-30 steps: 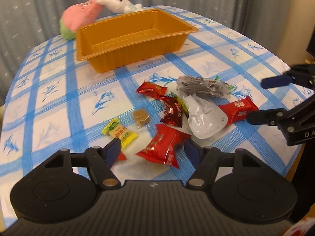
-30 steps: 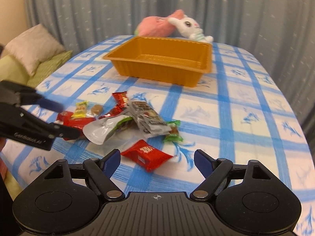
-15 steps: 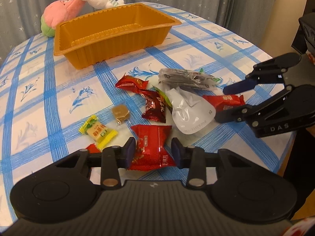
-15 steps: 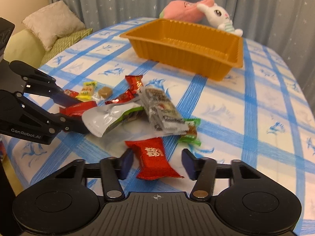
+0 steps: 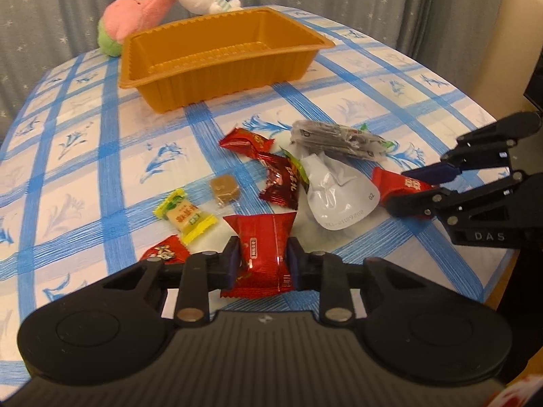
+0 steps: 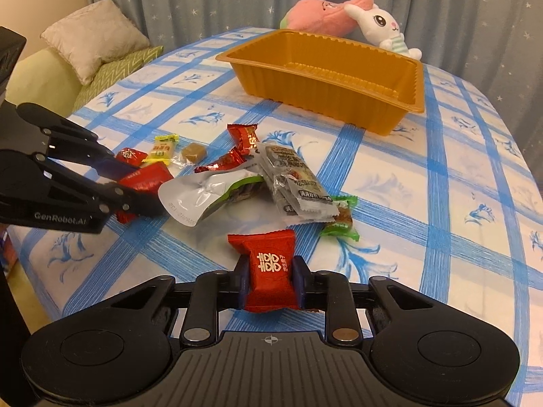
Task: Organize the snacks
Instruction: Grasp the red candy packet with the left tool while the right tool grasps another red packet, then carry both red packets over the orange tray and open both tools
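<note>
Black hand-held gripper point(image 5: 260, 264), seemingly blue pads point(image 5: 232, 262).

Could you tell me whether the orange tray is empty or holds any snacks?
Empty: the tray's bare ribbed floor shows in both views.

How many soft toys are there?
2. A pink plush lies just behind the orange tray. A white bunny lies against the plush's right end, also behind the tray. The tray could hide part of them, but no third toy shows.
</note>
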The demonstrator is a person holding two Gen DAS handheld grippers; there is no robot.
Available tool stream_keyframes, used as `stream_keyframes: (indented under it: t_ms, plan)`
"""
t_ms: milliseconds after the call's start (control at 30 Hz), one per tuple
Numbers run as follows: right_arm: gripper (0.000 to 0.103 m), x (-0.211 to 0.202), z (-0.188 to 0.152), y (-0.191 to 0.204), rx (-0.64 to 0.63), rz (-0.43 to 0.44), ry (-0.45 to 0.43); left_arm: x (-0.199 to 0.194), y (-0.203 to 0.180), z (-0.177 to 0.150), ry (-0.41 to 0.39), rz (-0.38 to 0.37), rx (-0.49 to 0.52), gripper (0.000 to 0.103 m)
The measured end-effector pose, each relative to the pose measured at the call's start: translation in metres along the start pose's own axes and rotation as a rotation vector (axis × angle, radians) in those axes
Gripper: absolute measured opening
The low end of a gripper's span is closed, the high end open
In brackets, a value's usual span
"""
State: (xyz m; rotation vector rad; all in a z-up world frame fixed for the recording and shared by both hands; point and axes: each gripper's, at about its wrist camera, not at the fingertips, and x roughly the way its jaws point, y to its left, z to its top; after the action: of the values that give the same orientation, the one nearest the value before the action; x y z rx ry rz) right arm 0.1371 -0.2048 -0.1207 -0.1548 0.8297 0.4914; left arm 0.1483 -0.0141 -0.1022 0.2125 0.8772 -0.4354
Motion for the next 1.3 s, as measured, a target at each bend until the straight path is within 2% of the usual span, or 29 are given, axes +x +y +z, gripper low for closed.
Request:
stream_keyframes:
  t_ms: [167,367,700,1000,1300]
  plan:
    - [0.026,-0.012,0.0,0.001,0.013,-0.004,-0.03,-0.012,0.004,0.002,-0.03,0.039,-0.035,0.026]
    - [0.026,-0.03,0.007,-0.001,0.066,-0.014,-0.112,-0.027,0.012,0.013,-0.093,0.08,-0.107,0.026]
    - [0.026,-0.049,0.032,-0.025,0.184,-0.048,-0.21,-0.032,0.022,0.049,-0.184,0.114,-0.158,0.026]
    - [0.026,-0.041,0.082,-0.052,0.173,-0.105,-0.279,-0.013,0.033,0.104,-0.257,0.128,-0.161,0.026]
    - [0.026,-0.005,0.138,-0.086,0.216,-0.131,-0.318,0.016,0.049,0.147,-0.29,0.141,-0.174,0.026]
